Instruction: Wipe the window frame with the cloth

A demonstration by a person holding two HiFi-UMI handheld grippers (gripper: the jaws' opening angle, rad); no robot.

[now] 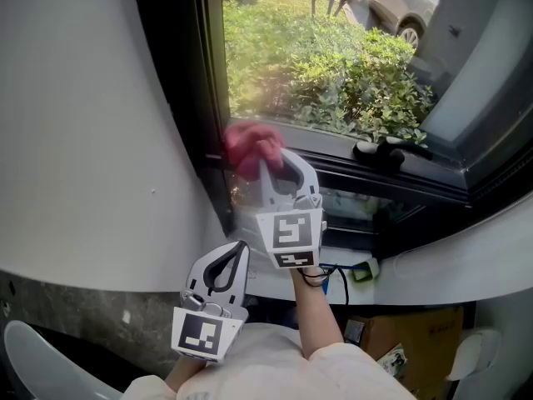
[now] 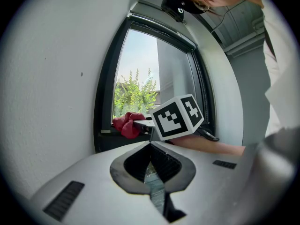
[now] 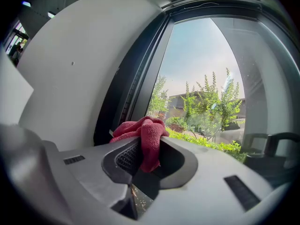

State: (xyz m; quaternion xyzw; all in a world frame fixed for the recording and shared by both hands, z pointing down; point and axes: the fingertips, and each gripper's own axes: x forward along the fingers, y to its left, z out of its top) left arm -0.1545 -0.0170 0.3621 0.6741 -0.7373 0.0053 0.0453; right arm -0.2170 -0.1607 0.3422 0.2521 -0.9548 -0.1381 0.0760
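The red cloth was pinched by the right gripper at the window frame. The fingers of the left gripper were pressed together.

We see strong daylight through the window, the cloth smeared by motion in our head view (sharp elsewhere), gripper views fisheye-bowed, corners black.

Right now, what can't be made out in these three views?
1. Head view: the cloth is motion-blurred, so its contact with the window frame is unclear.
2. Left gripper view: the marker cube hides part of the sill.
3. Right gripper view: the window handle runs off the right edge.
4. Frame dirt: too small in every view.
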